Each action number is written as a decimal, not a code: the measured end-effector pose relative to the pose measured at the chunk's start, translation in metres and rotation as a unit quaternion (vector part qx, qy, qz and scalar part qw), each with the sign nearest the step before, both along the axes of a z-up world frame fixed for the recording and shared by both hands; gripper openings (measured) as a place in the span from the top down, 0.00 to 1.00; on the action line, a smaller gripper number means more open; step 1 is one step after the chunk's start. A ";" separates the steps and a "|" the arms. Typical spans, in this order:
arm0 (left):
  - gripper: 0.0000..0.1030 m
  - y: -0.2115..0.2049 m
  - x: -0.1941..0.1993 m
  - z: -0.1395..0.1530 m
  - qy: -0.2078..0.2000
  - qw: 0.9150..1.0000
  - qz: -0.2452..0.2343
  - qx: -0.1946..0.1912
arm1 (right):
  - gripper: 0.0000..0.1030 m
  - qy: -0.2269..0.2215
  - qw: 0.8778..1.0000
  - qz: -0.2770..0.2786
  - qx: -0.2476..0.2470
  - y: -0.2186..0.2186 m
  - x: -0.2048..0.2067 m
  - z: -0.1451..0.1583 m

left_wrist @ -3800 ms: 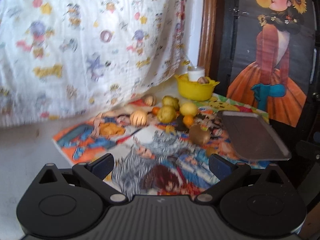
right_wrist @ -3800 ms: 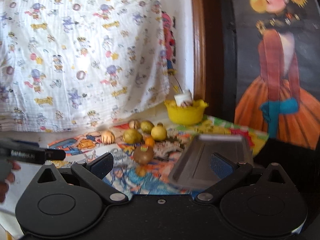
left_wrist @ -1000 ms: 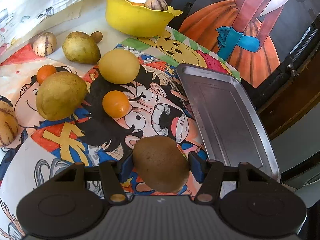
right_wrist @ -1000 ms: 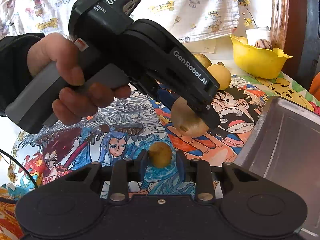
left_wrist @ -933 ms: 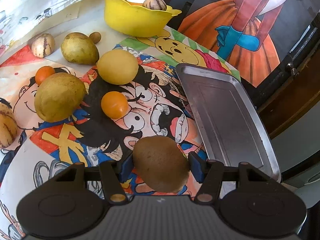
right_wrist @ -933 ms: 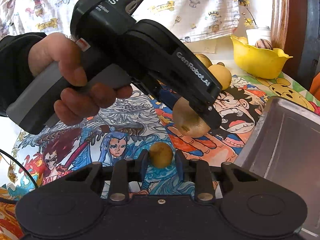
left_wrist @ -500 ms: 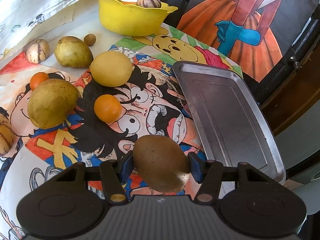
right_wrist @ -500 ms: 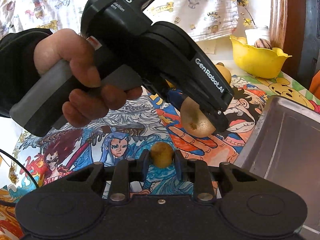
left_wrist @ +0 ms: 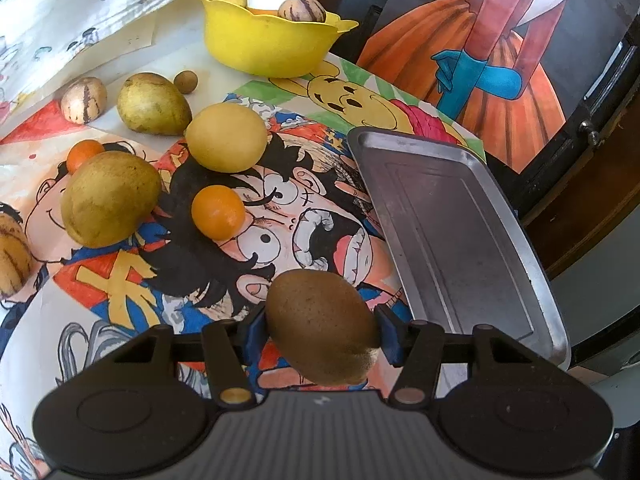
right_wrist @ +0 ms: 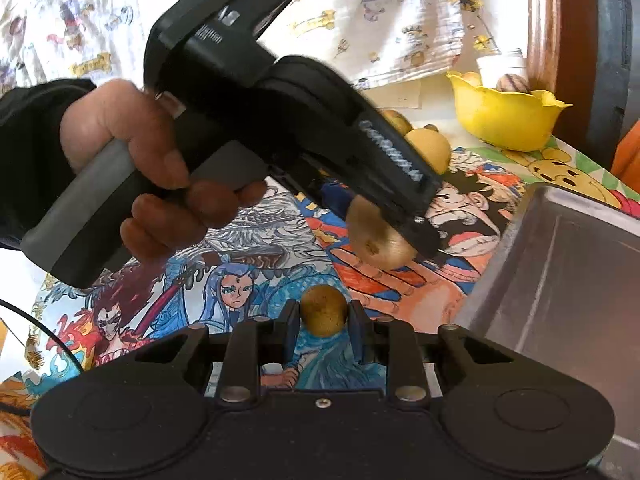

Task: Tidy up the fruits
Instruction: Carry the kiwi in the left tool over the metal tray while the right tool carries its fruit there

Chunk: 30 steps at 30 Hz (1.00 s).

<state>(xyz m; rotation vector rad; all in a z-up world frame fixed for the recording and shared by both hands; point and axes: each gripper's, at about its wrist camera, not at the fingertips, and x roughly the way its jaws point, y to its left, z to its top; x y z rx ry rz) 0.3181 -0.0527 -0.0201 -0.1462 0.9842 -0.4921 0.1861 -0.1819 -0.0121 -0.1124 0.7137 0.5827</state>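
Holding a brown kiwi [left_wrist: 322, 326], the left tool [left_wrist: 320, 330] has lifted it clear of the worktop [left_wrist: 120, 312] since a few seconds back, when both tools were empty and apart above the spread. Kiwi sits clamped between the blue pads, hanging just beside the near corner of the metal tray [left_wrist: 460, 240]. Right tool [right_wrist: 324, 326] is now pinched on a small round brown fruit [right_wrist: 323, 310], also raised, with the tray close on its right. Judgement: both picks done, drop into tray is next; tray is empty so far.

Kiwi is egg-shaped, dull and fuzzy. Small fruit is rough-skinned, near spherical. Tray is shallow brushed steel with rounded corners and a raised rim. Yellow bowl [left_wrist: 272, 40] is glossy plastic with a wavy edge. Remaining fruit lies loose on the cartoon-printed paper cover: smooth orange fruit [left_wrist: 218, 212], speckled green-yellow pear shapes [left_wrist: 110, 198].
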 end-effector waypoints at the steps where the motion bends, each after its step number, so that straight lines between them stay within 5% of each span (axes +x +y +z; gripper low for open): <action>1: 0.42 0.000 0.000 0.001 0.000 1.000 0.001 0.000 | 0.73 0.000 1.000 -0.005 0.004 -0.005 -0.001 0.002; 15: 0.42 -0.037 0.027 0.035 -0.047 0.999 0.012 -0.023 | 0.73 -0.079 0.990 -0.107 -0.038 -0.106 0.034 0.045; 22: 0.42 -0.076 0.056 0.032 -0.064 0.997 -0.011 -0.027 | 0.73 -0.097 0.983 -0.140 -0.068 -0.151 0.091 0.039; 30: 0.42 -0.114 0.083 0.016 -0.064 0.997 -0.044 -0.022 | 0.73 -0.068 0.981 -0.170 -0.060 -0.185 0.148 0.021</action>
